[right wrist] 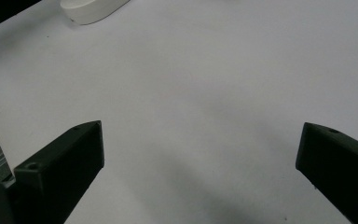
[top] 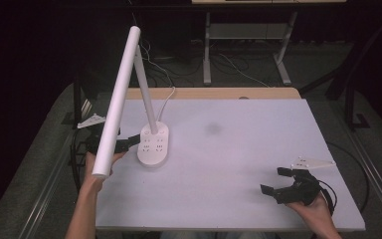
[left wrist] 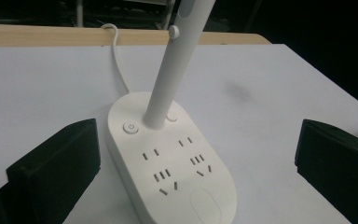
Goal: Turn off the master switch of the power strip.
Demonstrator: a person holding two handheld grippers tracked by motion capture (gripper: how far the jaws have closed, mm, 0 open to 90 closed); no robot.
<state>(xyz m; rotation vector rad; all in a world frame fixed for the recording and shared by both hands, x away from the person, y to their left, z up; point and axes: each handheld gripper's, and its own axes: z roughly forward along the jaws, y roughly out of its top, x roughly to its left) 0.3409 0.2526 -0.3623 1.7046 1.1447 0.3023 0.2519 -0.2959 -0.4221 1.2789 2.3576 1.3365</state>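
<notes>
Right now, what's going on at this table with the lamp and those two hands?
A person sits at a white table with a claw in each hand. The left claw is open and sits right beside the base of a white desk lamp, whose base has sockets and a power button; its jaws stand either side of the base without touching it. The right claw is also open, resting near the table's right front corner over bare surface, holding nothing.

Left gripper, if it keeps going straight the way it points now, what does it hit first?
Most likely the lamp base: in the left gripper view it sits dead ahead between the open jaws of the left gripper, with the lamp's upright arm just behind. How wide the remaining gap is cannot be told.
</notes>
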